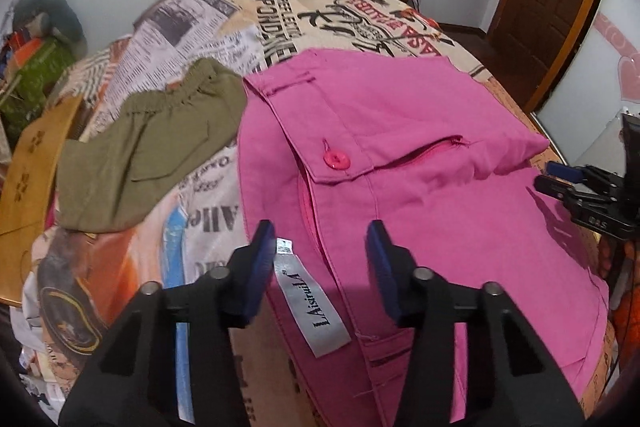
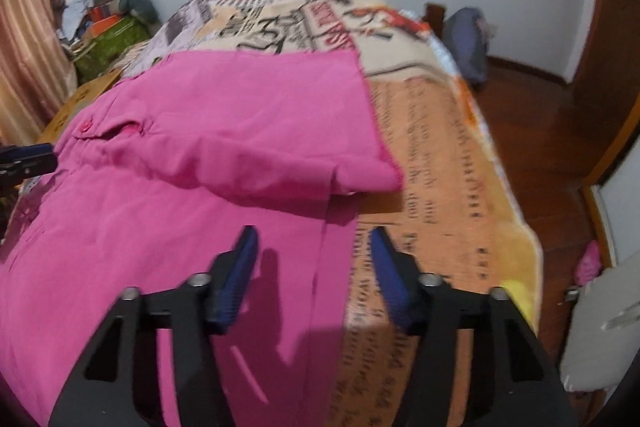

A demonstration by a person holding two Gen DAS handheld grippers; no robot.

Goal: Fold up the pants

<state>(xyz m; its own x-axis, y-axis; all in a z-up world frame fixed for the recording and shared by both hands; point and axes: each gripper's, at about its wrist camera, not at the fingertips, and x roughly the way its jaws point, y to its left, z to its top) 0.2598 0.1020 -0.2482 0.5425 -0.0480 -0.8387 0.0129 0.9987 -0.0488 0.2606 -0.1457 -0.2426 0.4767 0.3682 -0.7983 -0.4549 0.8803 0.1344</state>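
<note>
soft, even indoor light is falling from above, throwing shadows of the gripper fingers onto the pink pants [image 2: 200, 155]. the right wrist view is smearing with motion blur; the left is staying sharp. fisheye edges are bending and darkening.

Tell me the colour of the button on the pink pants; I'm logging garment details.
The button is a darker, reddish pink than the pink pants, clearest in the left wrist view.
</note>
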